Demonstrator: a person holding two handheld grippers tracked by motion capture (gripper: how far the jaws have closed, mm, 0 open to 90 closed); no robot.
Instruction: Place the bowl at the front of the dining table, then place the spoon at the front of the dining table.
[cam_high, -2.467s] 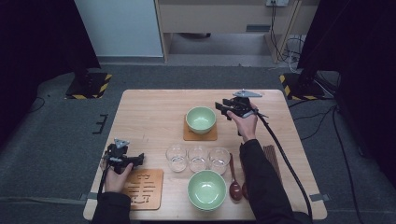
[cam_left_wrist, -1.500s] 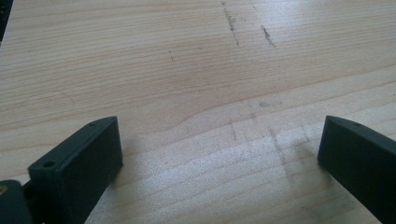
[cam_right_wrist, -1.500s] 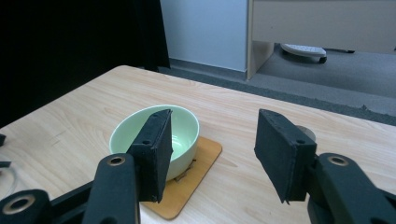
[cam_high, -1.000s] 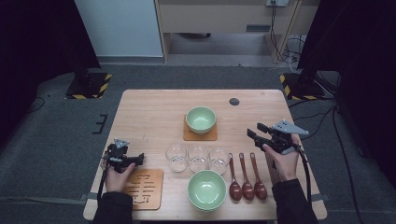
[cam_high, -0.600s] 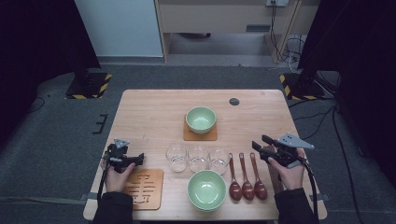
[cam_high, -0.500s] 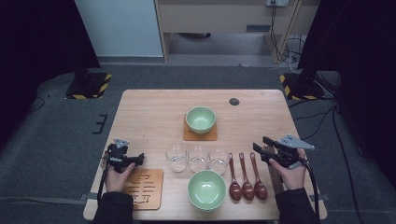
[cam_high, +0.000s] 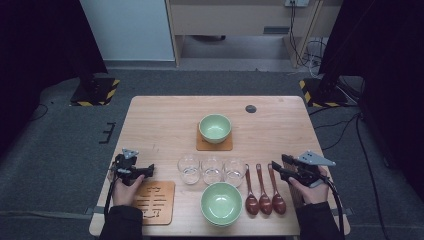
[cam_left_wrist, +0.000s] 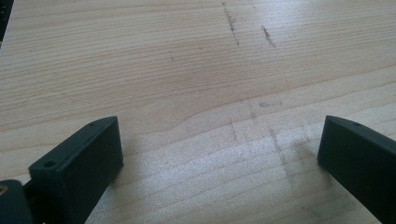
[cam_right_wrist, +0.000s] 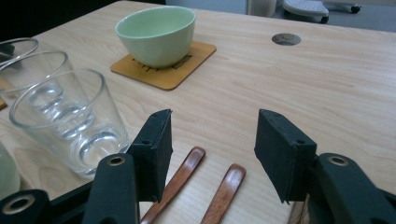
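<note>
Dark wooden spoons (cam_high: 264, 189), three side by side near the bench's (cam_high: 280, 135) front edge, lie just left of the right gripper (cam_high: 278, 168), whose fingers (cam_right_wrist: 154, 151) stand parted with nothing between them, hovering over the spoon handles beside the nearest of three clear glasses (cam_right_wrist: 70, 119). The left gripper (cam_high: 146, 171) rests low at the bench's front left, next to an empty wooden coaster (cam_high: 154, 201), its fingers (cam_left_wrist: 77, 170) spread wide over bare wood. A green bowl (cam_high: 215, 128) sits on a coaster (cam_high: 214, 144) mid-bench, and a second green bowl (cam_high: 221, 203) sits at the front, touching neither gripper.
</note>
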